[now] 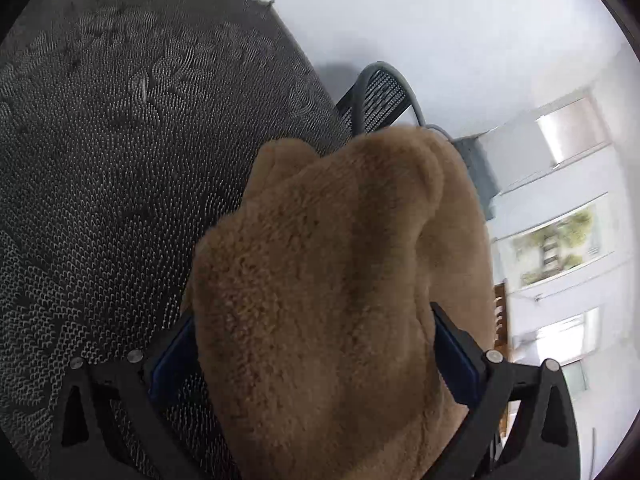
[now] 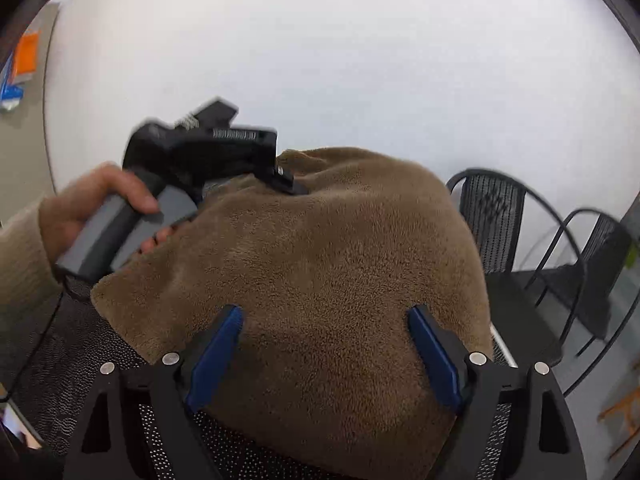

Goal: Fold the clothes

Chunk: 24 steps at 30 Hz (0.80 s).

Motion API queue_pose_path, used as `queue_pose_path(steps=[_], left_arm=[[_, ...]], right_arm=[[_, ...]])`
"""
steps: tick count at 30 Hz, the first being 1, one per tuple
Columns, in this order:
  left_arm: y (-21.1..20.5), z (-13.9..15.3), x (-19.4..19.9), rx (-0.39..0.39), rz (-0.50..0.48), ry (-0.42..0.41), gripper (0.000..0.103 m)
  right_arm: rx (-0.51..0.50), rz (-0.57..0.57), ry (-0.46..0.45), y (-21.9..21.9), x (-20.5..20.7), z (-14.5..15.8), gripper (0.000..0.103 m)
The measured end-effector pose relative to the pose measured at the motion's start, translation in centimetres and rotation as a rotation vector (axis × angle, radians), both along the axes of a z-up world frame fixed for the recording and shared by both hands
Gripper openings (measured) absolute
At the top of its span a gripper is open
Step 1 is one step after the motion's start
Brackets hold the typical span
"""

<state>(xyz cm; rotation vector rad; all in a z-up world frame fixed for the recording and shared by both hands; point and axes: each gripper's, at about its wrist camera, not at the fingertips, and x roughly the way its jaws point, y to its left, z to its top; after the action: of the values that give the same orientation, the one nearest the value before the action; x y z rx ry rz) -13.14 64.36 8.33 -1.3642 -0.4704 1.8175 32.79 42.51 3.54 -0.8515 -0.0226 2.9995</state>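
Item: brown fleece (image 2: 320, 264), bunched in a mound on a black mesh table (image 1: 120, 160).

Right gripper (image 2: 324, 344): jaws spread wide, one at 7 o'clock and one at 5 o'clock of the view; the fleece lies between and beyond them, grasped by neither.

Left gripper (image 1: 316, 352): jaws parted at 7 and 5 o'clock with the fleece filling the gap and hiding the tips; whether they pinch it cannot be told. In the right view it sits at 10 o'clock, its nose touching the top of the fleece, held by the left hand (image 2: 92, 208).

Surroundings: black mesh chairs (image 2: 500, 220) at 3 o'clock, beyond the table.

Containers: none in view. Legible writing: none.
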Motion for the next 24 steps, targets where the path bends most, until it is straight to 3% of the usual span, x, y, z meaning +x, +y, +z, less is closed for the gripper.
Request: queue_pose_path(steps=[8,18,21,24], left_arm=[[-1.3,0.8,1.4,-0.024,0.016,0.071,0.102],[-3.8,5.5,9.2,-0.268,0.136,0.471,0.103],[-4.6,6.3,11.4,-0.314,0.153,0.546,0.103],[-5.1,6.7,13.1,-0.367,0.171,0.562,0.103]], right_arm=[[-0.015,0.002,0.004,-0.1,-1.4,-1.0,0.093],[0.039,-0.024,0.074,-0.9,-2.0,-2.3,0.102],[0.061,-0.039,0.063,-1.2,-1.9,-2.1,0.102],[0.104,-0.046,0.041,-1.5,-1.9,-1.6,0.102]])
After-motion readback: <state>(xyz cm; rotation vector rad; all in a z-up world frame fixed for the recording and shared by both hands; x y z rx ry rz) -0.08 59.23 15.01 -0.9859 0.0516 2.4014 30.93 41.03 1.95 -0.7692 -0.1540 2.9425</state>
